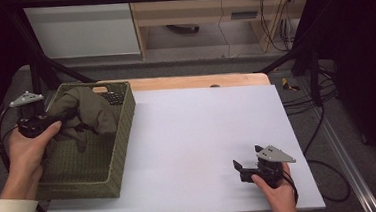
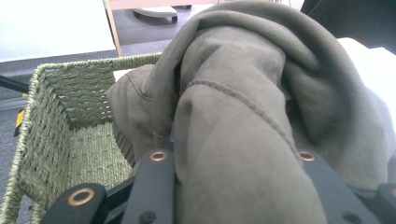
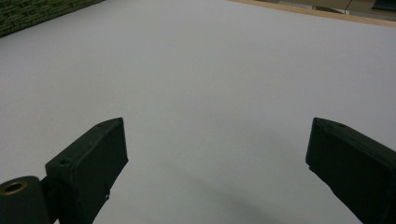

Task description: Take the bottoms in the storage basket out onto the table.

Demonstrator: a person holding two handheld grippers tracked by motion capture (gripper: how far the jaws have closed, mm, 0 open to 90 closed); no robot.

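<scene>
Seemingly no legible writing; left gripper (image 1: 69, 114) fingers pinching olive garment (image 2: 243, 116) over wicker basket (image 1: 123, 135); right gripper (image 1: 239, 168) fingers spread.

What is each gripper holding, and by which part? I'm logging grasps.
The left gripper is shut on a bunched fold of the olive garment over the woven basket. The right gripper is open and holds nothing.

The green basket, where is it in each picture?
High view: the green basket sits at the left, on the white table.
Left gripper view: its woven wall is at the left, behind the olive cloth that the left hand-held gripper clamps.
Right gripper view: a strip of it at the top left corner.
Shared landmark: the white table.
</scene>
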